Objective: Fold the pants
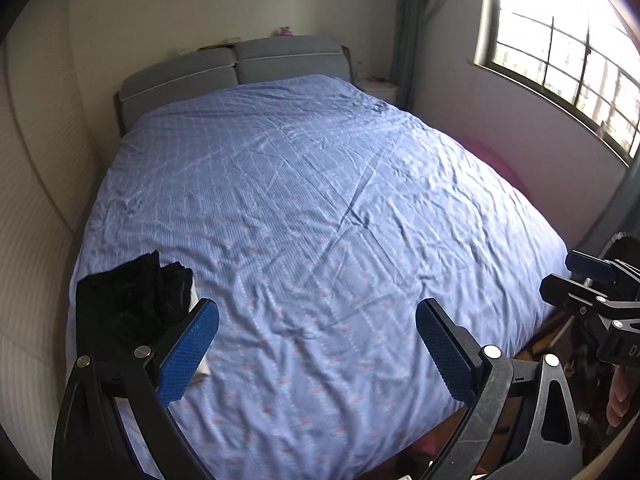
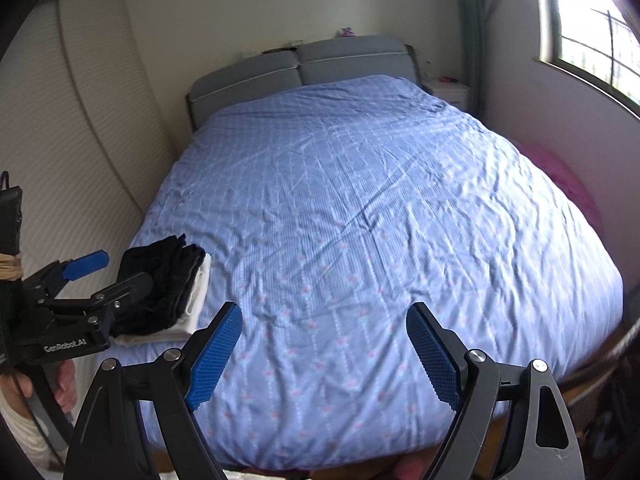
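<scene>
Black pants (image 2: 160, 280) lie folded on our blue bed (image 2: 360, 200); our left gripper (image 1: 316, 344) and right gripper (image 2: 324, 348) gape wide, empty.

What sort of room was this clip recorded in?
A bedroom, most likely in a home: a bed with a blue patterned cover and grey padded headboard, a small nightstand beside it, and a barred window. Folded dark clothes sit on the bed's corner.
</scene>
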{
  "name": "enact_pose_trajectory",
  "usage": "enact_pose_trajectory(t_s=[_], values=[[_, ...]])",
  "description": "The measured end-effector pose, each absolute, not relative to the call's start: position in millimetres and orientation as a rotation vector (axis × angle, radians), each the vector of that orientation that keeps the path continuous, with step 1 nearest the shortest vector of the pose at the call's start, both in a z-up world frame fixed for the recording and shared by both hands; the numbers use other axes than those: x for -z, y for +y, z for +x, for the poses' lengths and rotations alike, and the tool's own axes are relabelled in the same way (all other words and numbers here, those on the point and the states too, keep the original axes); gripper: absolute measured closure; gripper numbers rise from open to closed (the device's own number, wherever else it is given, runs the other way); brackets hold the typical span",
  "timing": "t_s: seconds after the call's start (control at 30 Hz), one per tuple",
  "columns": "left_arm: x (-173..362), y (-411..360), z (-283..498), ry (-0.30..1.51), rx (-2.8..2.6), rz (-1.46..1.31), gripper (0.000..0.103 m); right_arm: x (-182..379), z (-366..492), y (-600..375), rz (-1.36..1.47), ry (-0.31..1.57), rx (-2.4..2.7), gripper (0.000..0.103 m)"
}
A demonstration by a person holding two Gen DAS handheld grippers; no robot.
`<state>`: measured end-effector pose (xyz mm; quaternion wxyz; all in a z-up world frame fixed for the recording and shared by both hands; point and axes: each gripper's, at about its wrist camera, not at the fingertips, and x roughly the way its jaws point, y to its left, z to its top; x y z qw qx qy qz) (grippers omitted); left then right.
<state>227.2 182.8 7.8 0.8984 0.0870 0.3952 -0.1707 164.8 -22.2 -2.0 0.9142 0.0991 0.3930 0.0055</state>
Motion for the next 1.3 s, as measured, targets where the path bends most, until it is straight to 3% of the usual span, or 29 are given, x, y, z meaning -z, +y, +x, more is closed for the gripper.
enact_pose_trajectory(t_s=[0.67, 1.3], values=[[-24.4, 64.4, 156.5, 0.771, 0.224, 0.087, 0.001, -8.3, 135.4, -143.0, 0.129, 0.790, -0.191, 0.018], [-38.0, 40.7, 128.2, 0.695, 0.196, 0.071, 0.000, -13.1, 123.8, -165.8, 0.127, 0.763, -0.232, 0.018]])
